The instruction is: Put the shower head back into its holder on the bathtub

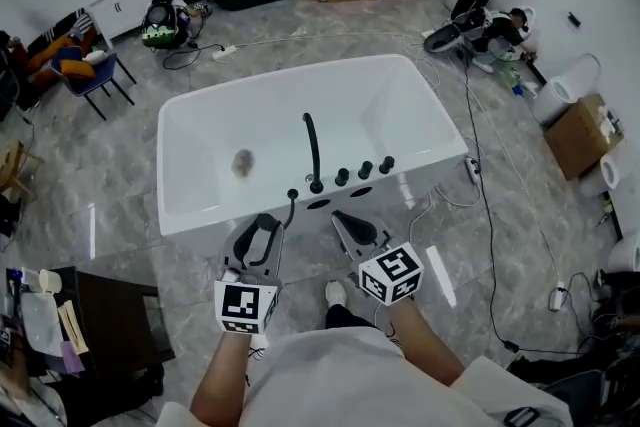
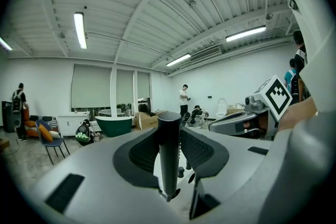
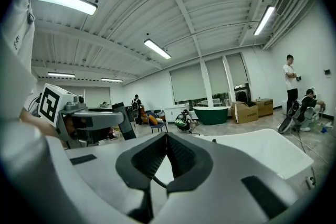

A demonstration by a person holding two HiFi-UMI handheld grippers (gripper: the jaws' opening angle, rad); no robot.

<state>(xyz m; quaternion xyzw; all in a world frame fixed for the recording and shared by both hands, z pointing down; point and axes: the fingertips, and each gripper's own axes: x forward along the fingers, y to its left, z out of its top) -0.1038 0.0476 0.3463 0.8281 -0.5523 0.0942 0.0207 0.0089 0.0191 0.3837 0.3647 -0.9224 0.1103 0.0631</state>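
Two left gripper (image 2: 169, 131) jaws pinch the black shower head (image 2: 169, 165) upright | right gripper (image 3: 167, 136) jaws pressed together, empty | bathtub (image 1: 200, 205) rim just ahead | advice: keep handle vertical, lower straight, hose (image 1: 291, 208) slack.

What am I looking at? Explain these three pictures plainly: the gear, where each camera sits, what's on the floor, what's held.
No robot here: a person holds a two-jaw gripper in each hand. The head view comes from a camera on the person's head, looking down at a white bathtub with a black spout and knobs on its near rim. The other two pictures come from cameras riding on each gripper, looking along its jaws. The left gripper is clamped on a black shower head, upright between its jaws. The right gripper has its jaws closed on nothing.
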